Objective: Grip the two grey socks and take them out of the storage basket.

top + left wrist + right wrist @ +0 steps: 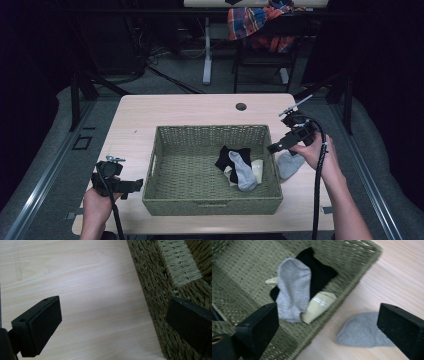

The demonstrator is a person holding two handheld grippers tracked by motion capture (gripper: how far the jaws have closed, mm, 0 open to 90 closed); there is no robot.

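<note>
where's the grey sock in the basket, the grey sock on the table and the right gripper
grey sock in the basket point(293, 290), right gripper view, on its middle.
grey sock on the table point(362, 330), right gripper view, on its middle.
right gripper point(274, 148), high view, between its jaw tips, by the basket's right rim.

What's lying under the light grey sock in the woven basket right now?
In the green woven basket, the light grey sock lies across a black sock and a cream sock. How much of those two it covers, and whether anything else hides beneath, can't be seen.
</note>
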